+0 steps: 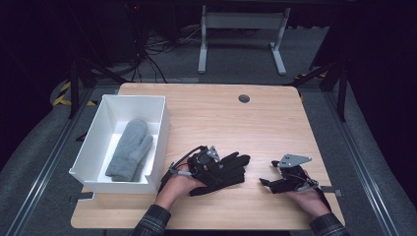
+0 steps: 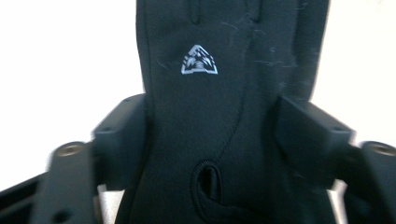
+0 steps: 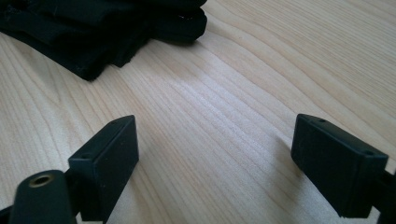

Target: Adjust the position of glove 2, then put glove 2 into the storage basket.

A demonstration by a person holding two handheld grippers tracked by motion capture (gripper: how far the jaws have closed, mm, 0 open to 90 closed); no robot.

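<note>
A grey mitten (image 1: 129, 150) is already lying in the white bin (image 1: 158, 143) at the table's left, so that part looks done. The black glove (image 1: 227, 170) is lying on the table (image 1: 236, 123), near the front edge and just right of the bin, so it seems to be the next piece waiting to go in.

The left gripper (image 1: 216, 164) is sitting over the glove's cuff end. In the left gripper view the glove (image 2: 224, 102) is running up between the jaws, and both pads are meeting its edges: the jaws are clamping on it, though how firmly I cannot tell. The lift and the carry over to the bin are not yet done.

The right gripper (image 1: 265, 182) is resting near the front right of the table, well apart from the glove, with its jaws standing apart over bare wood and nothing between them.

For moving, the bin's right wall is standing just left of the left hand (image 1: 176, 186), so the glove will likely need to rise over that rim. The bin's near right part is looking free beside the mitten. The table's far half is open.
</note>
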